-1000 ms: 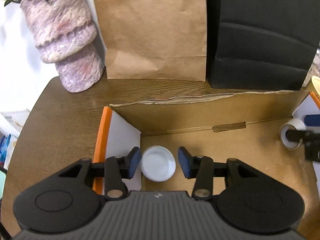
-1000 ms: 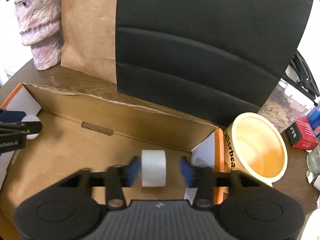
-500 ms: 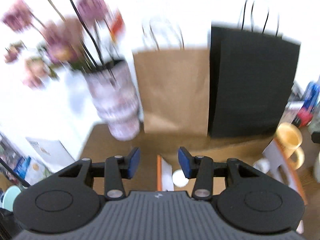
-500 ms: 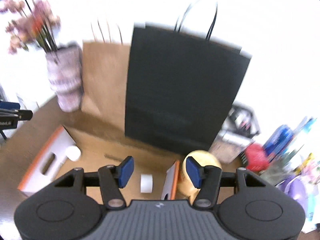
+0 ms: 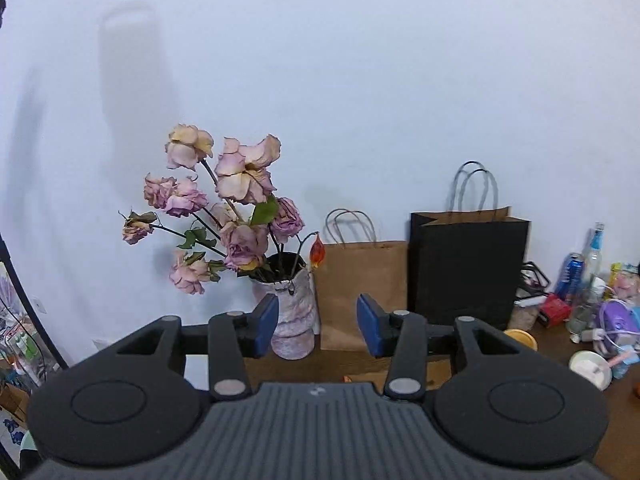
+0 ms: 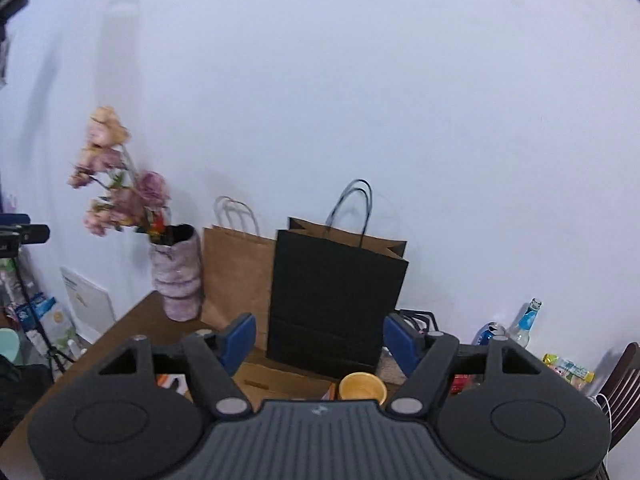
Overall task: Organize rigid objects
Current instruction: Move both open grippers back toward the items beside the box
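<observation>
Both hand-held grippers, left and right, were released and empty above the box; I judged placing finished, next another pickup.

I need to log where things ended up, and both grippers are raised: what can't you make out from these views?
- Cardboard box: right wrist view, interior mostly hidden behind the right gripper body; any contents unseen.
- Left wrist view: the left gripper body covers the box almost entirely.
- Flowers: blurred in right view.
- Clutter: too small to identify.
</observation>
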The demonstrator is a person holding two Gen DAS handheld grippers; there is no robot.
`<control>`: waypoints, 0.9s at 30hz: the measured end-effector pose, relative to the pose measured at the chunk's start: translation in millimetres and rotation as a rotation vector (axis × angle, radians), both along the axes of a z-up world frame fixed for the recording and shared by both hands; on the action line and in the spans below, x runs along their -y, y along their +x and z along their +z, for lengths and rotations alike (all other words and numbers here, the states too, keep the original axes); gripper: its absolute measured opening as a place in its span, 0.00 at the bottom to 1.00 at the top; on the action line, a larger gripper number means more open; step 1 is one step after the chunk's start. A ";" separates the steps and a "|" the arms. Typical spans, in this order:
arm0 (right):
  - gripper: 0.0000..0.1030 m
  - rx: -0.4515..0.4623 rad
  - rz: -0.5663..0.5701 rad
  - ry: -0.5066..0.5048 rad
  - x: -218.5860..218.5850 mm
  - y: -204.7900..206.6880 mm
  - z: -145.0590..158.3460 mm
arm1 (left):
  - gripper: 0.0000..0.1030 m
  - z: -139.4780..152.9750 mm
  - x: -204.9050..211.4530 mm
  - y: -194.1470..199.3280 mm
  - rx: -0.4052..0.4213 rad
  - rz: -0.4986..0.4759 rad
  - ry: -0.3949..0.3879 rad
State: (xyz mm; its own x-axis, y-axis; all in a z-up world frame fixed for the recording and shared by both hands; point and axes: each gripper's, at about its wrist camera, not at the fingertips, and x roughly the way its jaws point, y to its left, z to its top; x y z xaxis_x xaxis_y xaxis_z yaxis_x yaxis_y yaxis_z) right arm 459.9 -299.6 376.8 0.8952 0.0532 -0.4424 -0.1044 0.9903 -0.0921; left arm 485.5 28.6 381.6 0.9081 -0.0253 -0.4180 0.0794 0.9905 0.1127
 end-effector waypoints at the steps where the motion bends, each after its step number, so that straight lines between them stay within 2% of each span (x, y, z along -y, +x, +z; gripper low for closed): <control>1: 0.73 -0.001 0.009 0.005 -1.7 -9.7 -2.4 | 0.48 -0.2 -1.7 -10.6 0.006 -0.005 -0.007; 6: 0.77 0.029 0.093 0.052 -11.9 -71.8 -25.4 | 0.50 -19.7 -10.0 -72.6 0.036 -0.023 -0.002; 7: 0.81 0.039 0.116 0.075 -10.9 -84.9 -32.9 | 0.52 -25.3 -11.2 -87.2 0.046 -0.037 -0.008; 10: 0.82 0.048 0.174 0.139 -9.8 -124.2 -60.3 | 0.57 -50.4 -14.3 -135.0 0.076 -0.086 -0.020; 13: 0.83 0.063 0.220 0.134 -15.6 -169.4 -93.3 | 0.59 -82.7 -18.0 -184.1 0.085 -0.165 -0.035; 15: 0.84 0.088 0.230 0.115 -21.0 -201.6 -120.7 | 0.65 -107.2 -19.5 -218.9 0.112 -0.209 -0.049; 19: 0.87 0.130 0.250 0.119 -26.7 -252.2 -174.1 | 0.68 -162.5 -23.6 -279.8 0.169 -0.233 -0.086; 23: 0.90 0.218 0.219 0.138 -33.0 -303.4 -230.1 | 0.77 -217.1 -32.8 -322.4 0.219 -0.169 -0.139; 25: 0.92 0.240 0.212 0.161 -34.8 -323.0 -258.7 | 0.78 -242.8 -32.8 -342.0 0.247 -0.117 -0.102; 27: 1.00 0.256 0.169 0.148 -38.8 -341.4 -289.0 | 0.85 -268.5 -31.8 -362.1 0.304 -0.059 -0.068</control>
State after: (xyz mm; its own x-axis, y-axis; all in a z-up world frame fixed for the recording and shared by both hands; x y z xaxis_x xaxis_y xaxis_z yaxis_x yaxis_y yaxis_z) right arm 118.5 -260.8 87.7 0.9492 0.2573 -0.1812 -0.2603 0.9655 0.0072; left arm 123.4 60.4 113.1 0.9873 -0.1007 -0.1228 0.1102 0.9912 0.0738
